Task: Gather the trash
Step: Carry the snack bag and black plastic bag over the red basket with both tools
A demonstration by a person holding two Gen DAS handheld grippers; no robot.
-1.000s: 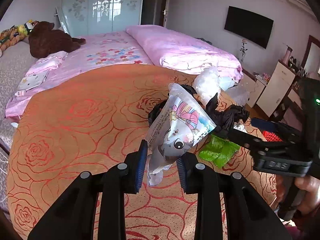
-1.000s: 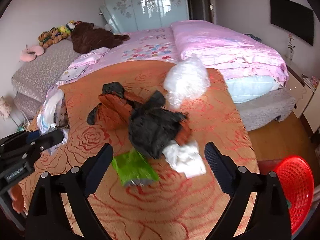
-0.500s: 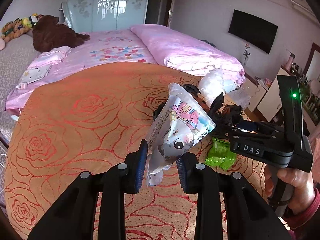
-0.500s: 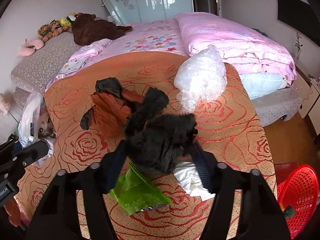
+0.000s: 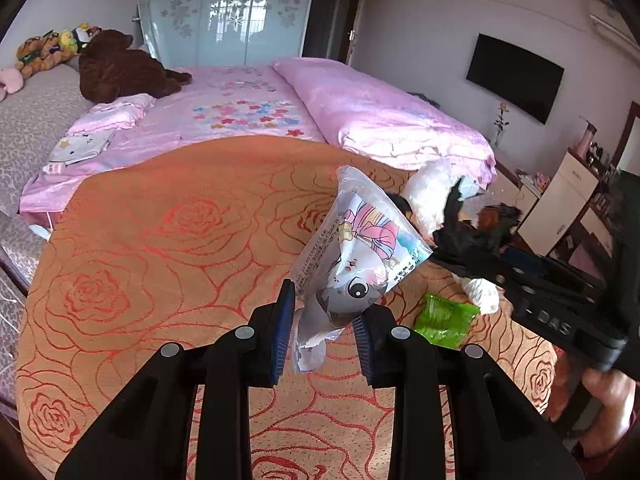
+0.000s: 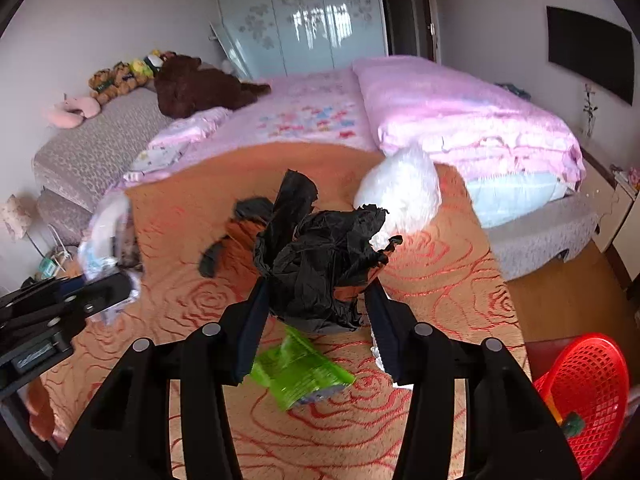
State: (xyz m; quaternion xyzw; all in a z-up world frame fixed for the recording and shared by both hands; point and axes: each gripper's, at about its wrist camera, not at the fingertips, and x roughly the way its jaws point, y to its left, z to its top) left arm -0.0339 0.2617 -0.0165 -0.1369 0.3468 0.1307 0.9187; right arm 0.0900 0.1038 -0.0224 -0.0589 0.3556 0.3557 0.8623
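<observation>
The right tool [image 6: 316, 312] is now closing on a crumpled black plastic bag [image 6: 320, 256] and lifting it off the orange rose-patterned bedspread [image 6: 440, 272], where half a second ago its two jaws were only starting to fold around the heap and a second ago were standing wide apart above it. The left tool [image 5: 324, 320] is still clamping a clear cartoon-printed snack wrapper [image 5: 356, 256] by its lower end, unchanged across the three moments, the wrapper standing up and clear of the cloth.

With one piece of trash in each tool, the collecting appears to be moving from grasping to carrying; a red mesh plastic basket [image 6: 588, 392] on the floor at the right of the bed looks like the likely destination, though that is a judgement.

Left lying on the bedspread are a flattened green foil wrapper [image 6: 300, 372], directly under the raised black bag, a white crumpled tissue-like wad [image 5: 482, 294] just beside it, and a puffy translucent white plastic bag [image 6: 404, 196] farther back near the pink quilt [image 6: 460, 108].

A brownish-orange scrap seen earlier beside the black bag is now mostly hidden behind it, and it is unclear whether it is coming up in the same grip. The right wrist view is smeared by motion, the basket is cut by the frame edge, and its contents are too small to name.
</observation>
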